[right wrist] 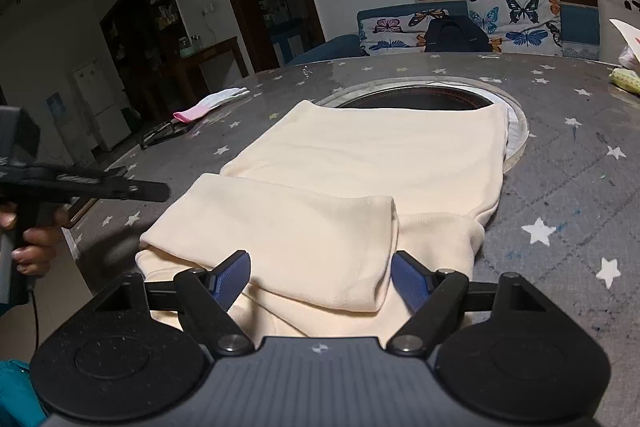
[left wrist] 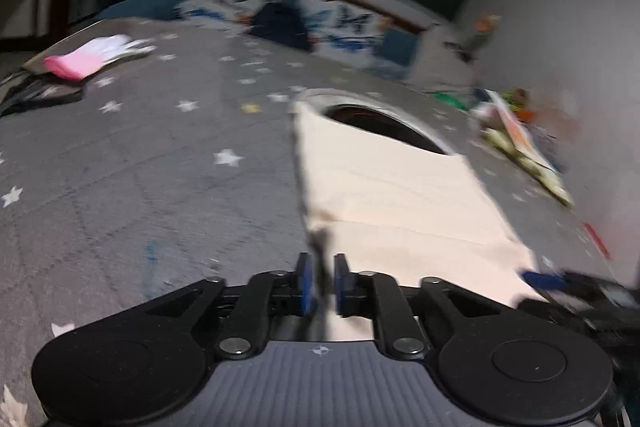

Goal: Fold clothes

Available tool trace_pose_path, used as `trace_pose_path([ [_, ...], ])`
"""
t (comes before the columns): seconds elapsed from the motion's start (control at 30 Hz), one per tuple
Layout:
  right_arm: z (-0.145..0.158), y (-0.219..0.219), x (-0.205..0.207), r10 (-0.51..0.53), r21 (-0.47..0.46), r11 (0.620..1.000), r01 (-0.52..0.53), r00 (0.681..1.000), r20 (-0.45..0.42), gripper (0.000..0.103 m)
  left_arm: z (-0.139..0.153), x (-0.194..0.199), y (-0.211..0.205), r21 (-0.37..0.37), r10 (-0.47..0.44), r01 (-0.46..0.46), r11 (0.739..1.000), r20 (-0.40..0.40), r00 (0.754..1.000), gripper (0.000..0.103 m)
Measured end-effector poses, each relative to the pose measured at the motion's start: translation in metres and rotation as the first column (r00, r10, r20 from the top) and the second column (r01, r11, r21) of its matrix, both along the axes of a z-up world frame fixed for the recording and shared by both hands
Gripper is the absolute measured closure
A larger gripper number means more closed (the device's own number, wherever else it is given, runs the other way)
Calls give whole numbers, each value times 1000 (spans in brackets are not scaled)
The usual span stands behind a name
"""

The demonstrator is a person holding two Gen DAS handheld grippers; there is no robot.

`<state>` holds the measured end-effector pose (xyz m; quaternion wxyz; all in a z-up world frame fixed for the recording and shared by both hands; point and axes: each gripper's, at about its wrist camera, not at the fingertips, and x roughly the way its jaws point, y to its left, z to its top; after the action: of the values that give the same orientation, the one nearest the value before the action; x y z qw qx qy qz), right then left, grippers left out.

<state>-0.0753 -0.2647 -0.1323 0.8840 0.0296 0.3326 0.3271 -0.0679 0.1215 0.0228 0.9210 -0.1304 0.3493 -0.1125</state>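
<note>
cream shirt (right wrist: 360, 163) flat on the star table (right wrist: 560, 163), partly folded, near edge. right gripper (right wrist: 320, 281) spread wide over its near fold. left gripper (left wrist: 321, 283) nearly pressed together, pinching nothing clear.

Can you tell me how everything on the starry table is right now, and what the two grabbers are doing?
cream garment: lying on the table, partly folded, one flap laid over its near end.
left gripper: fingers nearly together, nothing clearly held; view blurred.
right gripper: open, its fingers either side of the garment's near fold.
pink and white glove: lying flat, untouched.
table: covered by a grey star cloth.
</note>
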Motion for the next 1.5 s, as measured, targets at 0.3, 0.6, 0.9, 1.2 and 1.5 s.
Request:
trace_pose_path([
  [0.3, 1, 2, -1, 12, -7, 1000, -12, 1000, -6, 30, -9, -20, -31, 110, -101, 101, 989, -10, 995, 64],
  [0.6, 9, -4, -4, 14, 28, 1000, -14, 1000, -11, 64, -2, -30, -9, -3, -20, 20, 1000, -28, 999, 97],
  [0.9, 9, -2, -4, -2, 0, 1000, 2, 1000, 5, 64, -2, -27, 11, -17, 56, -57, 998, -83, 995, 82],
  [1.2, 14, 21, 11, 37, -5, 999, -36, 997, 65, 64, 20, 5, -18, 4, -80, 80, 997, 53, 995, 82],
  [1.5, 7, 29, 7, 85, -138, 988, -72, 992, 90, 65, -8, 27, -30, 88, -132, 132, 987, -7, 991, 76],
])
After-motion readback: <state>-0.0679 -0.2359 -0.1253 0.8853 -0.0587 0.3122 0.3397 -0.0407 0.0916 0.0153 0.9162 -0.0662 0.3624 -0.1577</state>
